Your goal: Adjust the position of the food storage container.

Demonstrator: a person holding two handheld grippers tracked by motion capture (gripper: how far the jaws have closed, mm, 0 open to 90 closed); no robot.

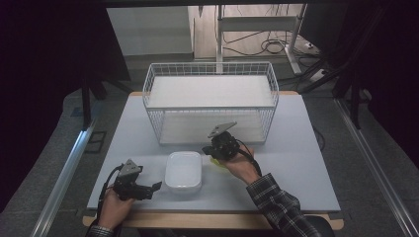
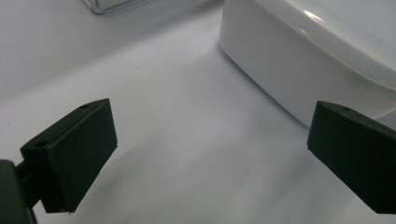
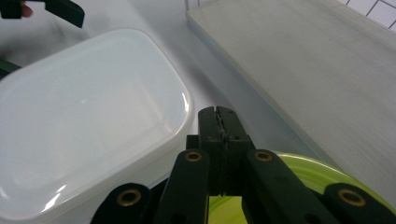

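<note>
A: Resting on the pale table [image 1: 296, 148], a white lidded container [image 1: 183, 171] is seen between the two hands in the high view, in front of the white wire basket [image 1: 211, 101]. How are the left gripper's jaws set?

B: The left gripper [image 1: 148, 189] is held wide, with nothing between its jaws. In the left gripper view its two black pads [image 2: 77, 154] stand well apart over bare table, and the container's side wall [image 2: 280, 70] is seen just beside the right-hand pad; whether the two touch cannot be told.

A: And the right gripper?

B: The right gripper [image 1: 210, 150] is closed. In the right gripper view its jaws are pressed together at the tips [image 3: 219, 122], and no object is seen clamped between them. A yellow-green round object [image 3: 303, 175] lies just beneath and behind the jaws, partly hidden by the linkage; its kind cannot be told. It is glimpsed in the high view [image 1: 215, 161] as a yellow sliver beside the right hand [image 1: 242, 167].

A: Where is the container relative to that gripper?

B: The container's lid [image 3: 88, 121] is seen just to the left of the closed tips, near but apart. The basket's base panel [image 3: 299, 60] is seen to the right.
</note>
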